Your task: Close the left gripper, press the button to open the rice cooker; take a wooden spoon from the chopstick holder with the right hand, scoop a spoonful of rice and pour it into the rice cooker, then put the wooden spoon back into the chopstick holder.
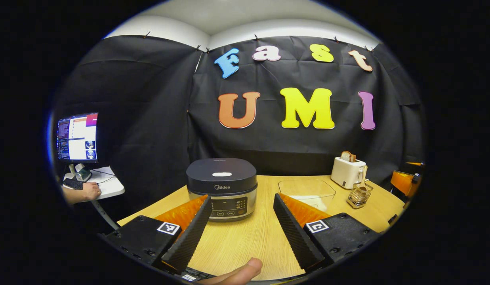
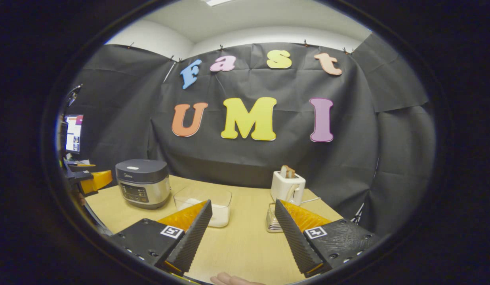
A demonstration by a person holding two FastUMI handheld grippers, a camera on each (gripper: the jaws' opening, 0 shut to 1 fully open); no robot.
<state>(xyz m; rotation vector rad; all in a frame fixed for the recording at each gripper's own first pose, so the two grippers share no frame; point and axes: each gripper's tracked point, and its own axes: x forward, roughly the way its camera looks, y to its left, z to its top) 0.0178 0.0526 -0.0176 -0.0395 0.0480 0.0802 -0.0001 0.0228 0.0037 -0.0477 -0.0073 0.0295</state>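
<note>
Left gripper (image 1: 241,221) and right gripper (image 2: 241,225): jaws apart.

Ahead of the left gripper's spread jaws, the rice cooker (image 1: 222,188) has a dark charcoal lid with a small white patch on top and a silver body with a black control panel. It stands on a pale wooden table (image 1: 248,241) with fine straight grain. Beyond the right-hand jaw are a clear container (image 1: 307,192), a cream toaster (image 1: 347,172) holding brown toast, and a wire chopstick holder (image 1: 359,194).
</note>
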